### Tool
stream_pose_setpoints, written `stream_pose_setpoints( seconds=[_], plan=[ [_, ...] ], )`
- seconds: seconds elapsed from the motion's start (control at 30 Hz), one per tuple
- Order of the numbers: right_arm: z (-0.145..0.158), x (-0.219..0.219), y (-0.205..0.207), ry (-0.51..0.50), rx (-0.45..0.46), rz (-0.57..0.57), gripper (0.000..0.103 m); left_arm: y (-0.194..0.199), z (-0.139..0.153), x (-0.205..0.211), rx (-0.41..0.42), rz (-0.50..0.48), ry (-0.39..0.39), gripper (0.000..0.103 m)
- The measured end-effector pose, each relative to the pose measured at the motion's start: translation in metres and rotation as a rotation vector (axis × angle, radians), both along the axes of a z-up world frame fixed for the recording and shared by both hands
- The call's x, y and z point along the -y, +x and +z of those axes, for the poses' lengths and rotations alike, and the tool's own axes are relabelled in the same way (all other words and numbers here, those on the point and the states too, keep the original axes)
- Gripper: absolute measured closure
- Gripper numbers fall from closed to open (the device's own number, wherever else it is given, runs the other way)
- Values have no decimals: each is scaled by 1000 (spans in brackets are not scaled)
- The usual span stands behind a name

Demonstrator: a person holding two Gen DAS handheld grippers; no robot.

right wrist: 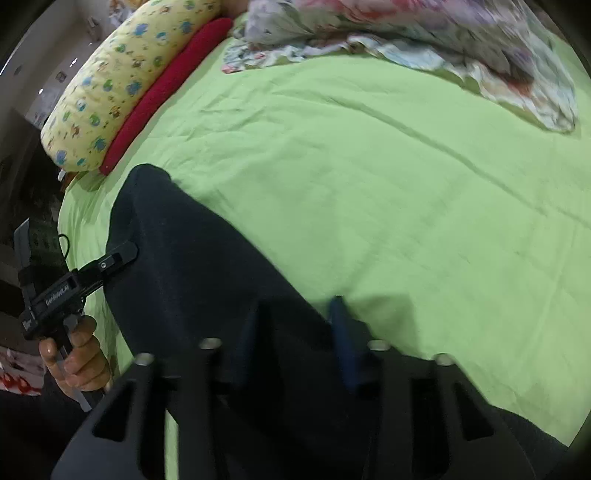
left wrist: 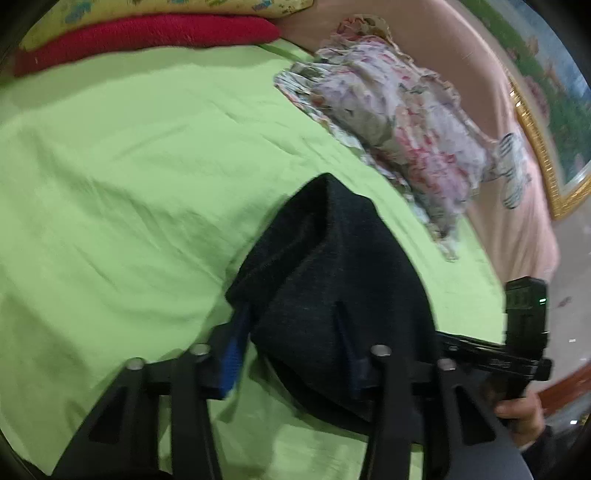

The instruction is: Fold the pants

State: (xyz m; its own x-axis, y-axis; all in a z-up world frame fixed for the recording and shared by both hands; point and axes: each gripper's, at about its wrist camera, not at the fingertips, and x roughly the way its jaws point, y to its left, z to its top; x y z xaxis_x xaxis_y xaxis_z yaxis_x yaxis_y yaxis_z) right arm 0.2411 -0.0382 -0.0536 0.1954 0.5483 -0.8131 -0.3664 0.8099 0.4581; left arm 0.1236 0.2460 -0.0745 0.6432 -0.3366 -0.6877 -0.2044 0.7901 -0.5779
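Observation:
Dark navy pants [left wrist: 332,280] are held up over a green bed sheet [left wrist: 129,184]. My left gripper [left wrist: 291,332] has its blue-padded fingers [left wrist: 232,362] about the cloth, which bunches between them and rises to a peak. In the right wrist view the pants [right wrist: 207,280] drape from the left edge to the bottom. My right gripper [right wrist: 295,332] holds the cloth between its fingers [right wrist: 341,332]. The left gripper [right wrist: 122,258] shows there gripping the pants' far edge. The right gripper's body and the hand holding it [left wrist: 517,354] show in the left wrist view.
A floral blanket [left wrist: 399,129] lies crumpled at the bed's far side, also in the right wrist view [right wrist: 424,33]. A red cushion [left wrist: 147,37] and a yellow patterned bolster [right wrist: 122,81] lie along another edge. A gold-framed picture [left wrist: 543,122] hangs on the pink wall.

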Motion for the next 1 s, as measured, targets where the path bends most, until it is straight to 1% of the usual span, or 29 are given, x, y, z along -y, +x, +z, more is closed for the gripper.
stream_pose_setpoints(
  seconds=[0.03, 0.07, 0.13, 0.23, 0.27, 0.37, 0.43, 0.5, 0.53, 0.57, 0.63, 0.67, 0.7, 0.73, 0.77, 0.8, 0.83, 0.87, 0.9, 0.93, 0.97, 1.0],
  plan=[
    [2, -1, -2, 3, 6, 2, 83, -2, 0, -3, 11, -8, -33, 68],
    [7, -5, -5, -16, 27, 7, 88, -3, 1, -4, 19, -13, -46, 70],
    [20, -14, -15, -72, 98, 12, 93, -9, 6, -6, 41, -16, -61, 73],
    [55, -26, -32, -116, 227, -15, 94, -27, 30, -9, 100, -11, -37, 74],
    [63, -29, -35, -115, 256, -21, 94, -39, 44, -15, 135, -8, -30, 74],
    [96, -37, -49, -47, 352, -52, 94, -67, 72, -38, 202, 14, -21, 74],
    [104, -48, -51, -14, 380, -54, 94, -83, 85, -55, 228, 30, -27, 74],
    [101, -71, -48, 22, 383, -42, 94, -93, 91, -68, 223, 45, 5, 74],
    [96, -79, -46, 30, 374, -32, 94, -99, 89, -77, 213, 60, 44, 74],
    [89, -92, -43, 32, 370, -28, 94, -101, 87, -81, 205, 65, 62, 74],
    [72, -116, -38, 12, 356, -20, 94, -102, 74, -93, 169, 81, 92, 74],
    [59, -129, -33, 5, 339, -28, 94, -99, 61, -100, 136, 85, 104, 74],
    [51, -136, -31, -1, 332, -23, 94, -97, 54, -104, 111, 84, 112, 73],
    [45, -142, -29, -20, 327, -19, 94, -93, 40, -108, 52, 83, 134, 73],
    [35, -148, -26, -54, 311, -26, 93, -92, 32, -111, 27, 85, 139, 72],
    [31, -147, -27, -48, 294, -25, 92, -92, 26, -114, 8, 86, 128, 71],
    [30, -143, -29, -27, 282, -30, 92, -96, 24, -118, 8, 90, 107, 68],
    [32, -135, -34, 0, 275, -44, 92, -102, 27, -119, 17, 97, 115, 66],
    [38, -124, -41, 32, 279, -70, 91, -106, 31, -120, 28, 99, 132, 65],
    [41, -119, -47, 45, 284, -91, 91, -110, 36, -120, 41, 103, 154, 60],
    [47, -106, -55, 69, 289, -122, 91, -117, 45, -121, 58, 123, 196, 53],
    [52, -92, -64, 110, 295, -154, 91, -123, 49, -121, 69, 136, 216, 52]
  ],
)
